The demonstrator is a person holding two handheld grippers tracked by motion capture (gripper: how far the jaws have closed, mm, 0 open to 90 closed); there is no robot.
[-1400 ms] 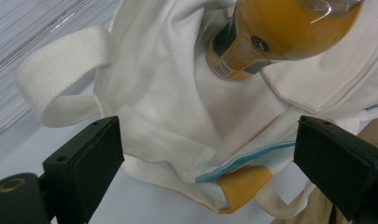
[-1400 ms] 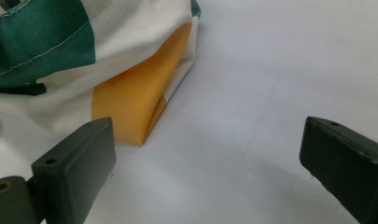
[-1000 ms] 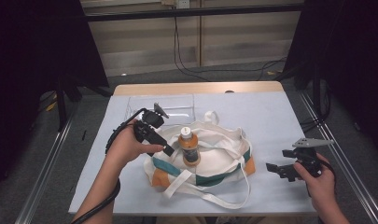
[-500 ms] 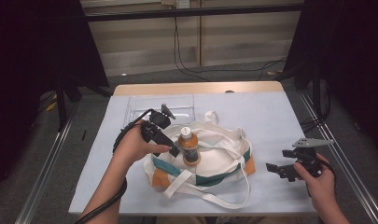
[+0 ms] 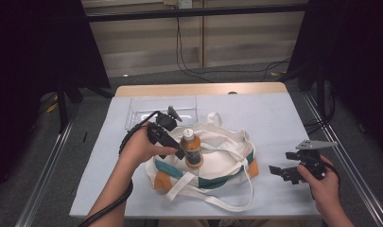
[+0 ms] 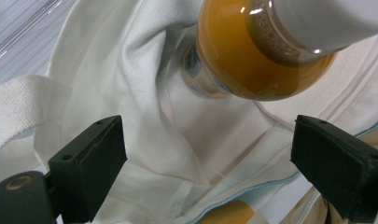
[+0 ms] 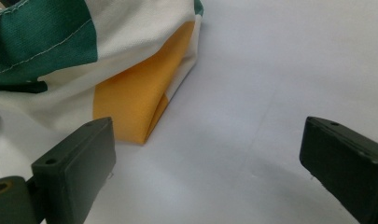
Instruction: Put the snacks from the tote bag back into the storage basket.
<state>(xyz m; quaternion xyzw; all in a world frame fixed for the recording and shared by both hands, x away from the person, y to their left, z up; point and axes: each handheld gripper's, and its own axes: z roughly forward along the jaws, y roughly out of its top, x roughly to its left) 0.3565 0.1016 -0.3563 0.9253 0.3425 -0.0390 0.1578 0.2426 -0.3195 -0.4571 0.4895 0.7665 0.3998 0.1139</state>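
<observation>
1. Clear tray point(image 5: 137, 113): it lies on the table point(image 5: 283, 113) beyond the bottle and to its left, well apart from your work.

2. Your left gripper point(image 5: 178, 152): its tips sit just beside the bottle, on the bottle's left flank at about shoulder height. In the left gripper view the two black jaws stand wide apart with white cloth between them and nothing pinched. They have just been closing a little, yet the pads do not press on anything.

3. Bottle point(image 5: 192, 150): filled with orange liquid and topped by a pale cap, it stands upright in the mouth of the tote bag point(image 5: 227, 161), its long axis vertical. In the left gripper view the bottle point(image 6: 252, 51) looms above and ahead of the pads point(image 6: 91, 172), past their tips rather than between them. Judged from this, you must push the gripper forward before the jaws can straddle the body.

4. Tote bag: white with green and orange panels, it lies slumped around the bottle's foot, its straps trailing toward you.

5. Your right gripper point(image 5: 280, 172): it rests well to the right of the bottle, beyond the bag's orange corner point(image 7: 135, 100), its jaws spread wide on nothing. Your left hand is plainly the nearer.
</observation>
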